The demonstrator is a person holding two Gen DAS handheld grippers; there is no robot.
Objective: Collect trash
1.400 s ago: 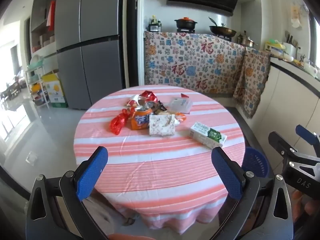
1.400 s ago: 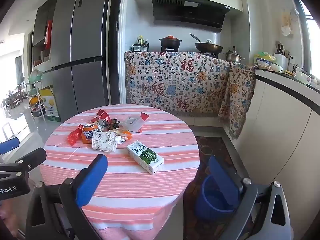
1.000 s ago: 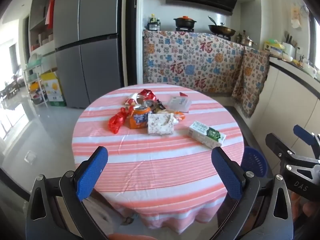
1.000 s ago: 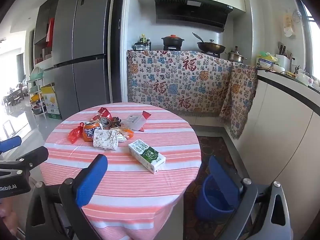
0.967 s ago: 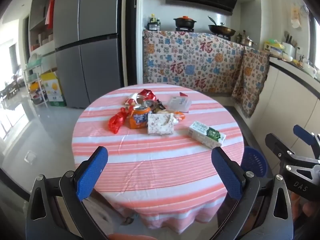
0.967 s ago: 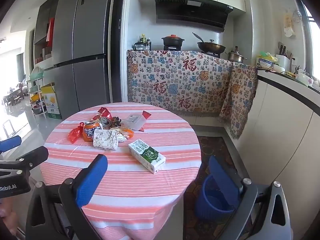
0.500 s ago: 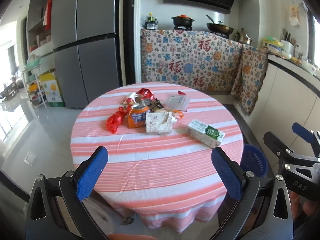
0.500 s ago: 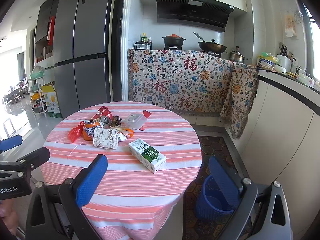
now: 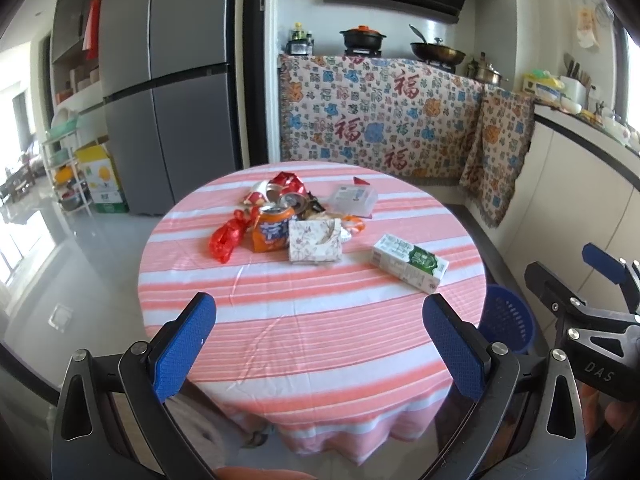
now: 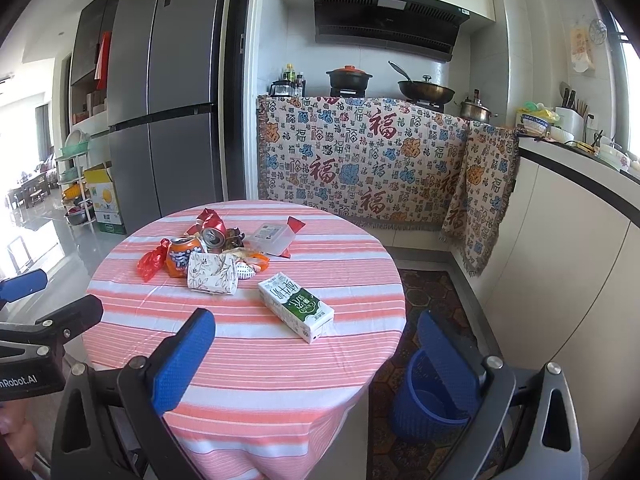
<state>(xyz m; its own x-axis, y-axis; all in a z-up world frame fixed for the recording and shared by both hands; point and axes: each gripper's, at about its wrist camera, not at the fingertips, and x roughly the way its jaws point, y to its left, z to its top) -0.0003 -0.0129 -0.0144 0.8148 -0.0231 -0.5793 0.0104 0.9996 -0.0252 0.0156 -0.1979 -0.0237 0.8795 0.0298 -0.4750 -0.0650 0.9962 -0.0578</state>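
Observation:
Trash lies on a round table with a pink striped cloth: a green and white carton, a floral packet, an orange can, a red wrapper, a clear plastic box and crumpled wrappers behind. A blue bin stands on the floor to the table's right. My left gripper is open and empty, short of the table's near edge. My right gripper is open and empty, over the table's right front.
A grey fridge stands back left. A counter draped in patterned cloth runs behind the table, with pots on it. White cabinets line the right wall. A shelf rack and a box stand at far left.
Both grippers have drifted slightly and lifted; the table and trash sit a little lower and nearer in both views. Both stay open. Nothing on the table has moved.

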